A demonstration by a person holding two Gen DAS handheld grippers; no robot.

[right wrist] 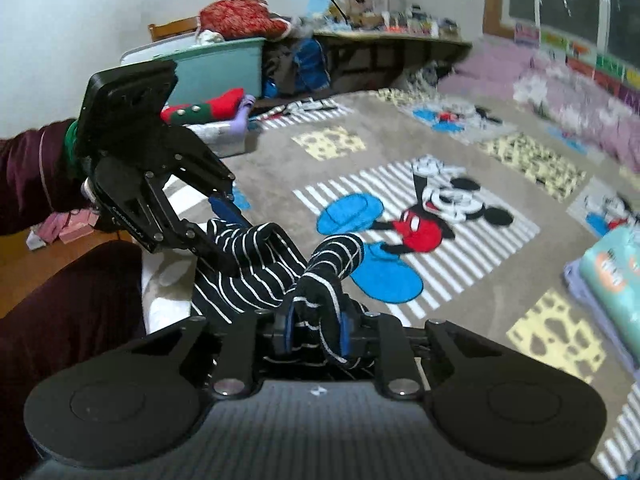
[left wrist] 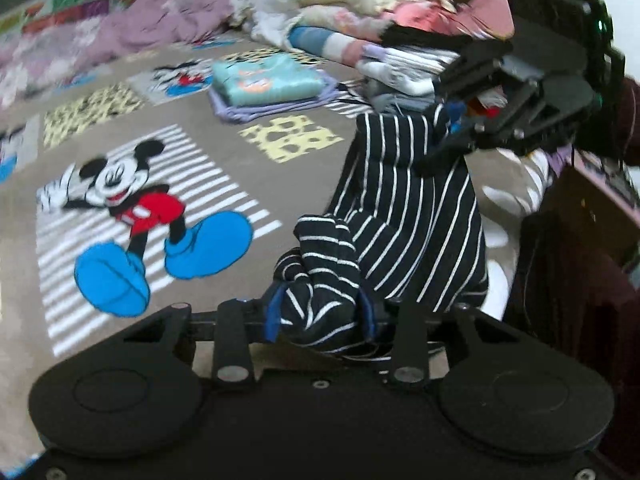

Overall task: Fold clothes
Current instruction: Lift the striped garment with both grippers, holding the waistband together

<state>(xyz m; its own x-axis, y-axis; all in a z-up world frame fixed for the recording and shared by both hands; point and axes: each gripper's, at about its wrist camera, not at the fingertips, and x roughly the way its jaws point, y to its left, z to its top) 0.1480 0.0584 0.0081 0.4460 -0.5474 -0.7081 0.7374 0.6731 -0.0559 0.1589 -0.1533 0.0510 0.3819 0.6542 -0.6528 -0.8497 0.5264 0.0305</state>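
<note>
Striped garment (left wrist: 408, 208) — pinched by both tools — above blanket (left wrist: 248, 168).

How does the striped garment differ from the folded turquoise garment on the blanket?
The striped garment is navy with white stripes, unfolded, hanging between the left gripper and right gripper. The turquoise garment is pale, folded flat and lies on the blanket, untouched.

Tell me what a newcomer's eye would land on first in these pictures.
The striped garment stands out first, bunched and lifted between the left gripper and the right gripper, each shut on a fold of it. Next comes the cartoon mouse blanket spread beneath, with a folded teal garment lying farther back.
</note>
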